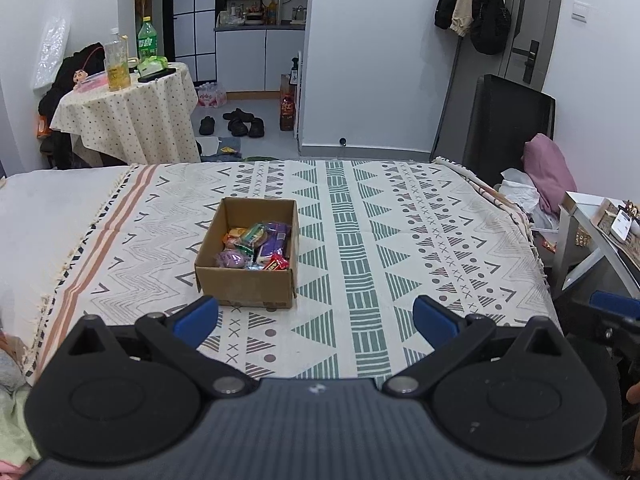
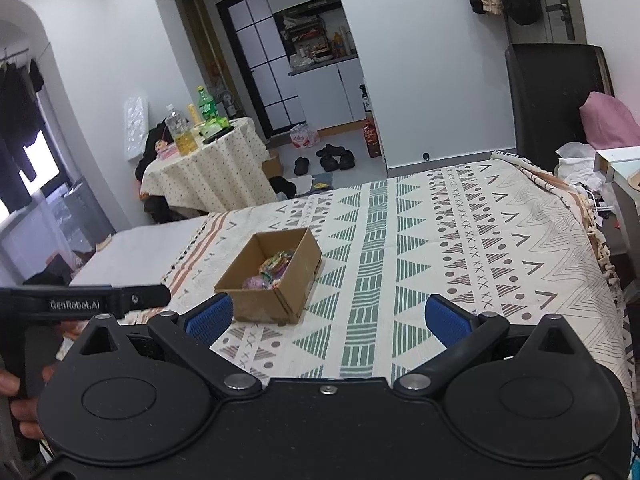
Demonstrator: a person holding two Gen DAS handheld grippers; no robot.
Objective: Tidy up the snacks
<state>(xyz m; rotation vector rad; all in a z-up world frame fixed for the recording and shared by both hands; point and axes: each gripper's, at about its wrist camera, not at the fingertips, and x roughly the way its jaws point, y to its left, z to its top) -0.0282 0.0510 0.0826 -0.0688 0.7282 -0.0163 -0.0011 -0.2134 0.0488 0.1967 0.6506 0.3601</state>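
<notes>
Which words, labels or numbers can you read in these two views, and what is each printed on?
"GenRobot.AI": on the left gripper's black body, seen from the right wrist.
Unreadable, too small or blurred: snack wrappers in the cardboard box, green bottle's label, pink water-bottle pack, red bottle.

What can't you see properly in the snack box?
- Left wrist view: snacks overlap inside the cardboard box; lower ones hidden, wrapper print too small.
- Right wrist view: the box's near wall hides most snacks.
- Left gripper and right gripper bodies cover the nearest cloth.
</notes>
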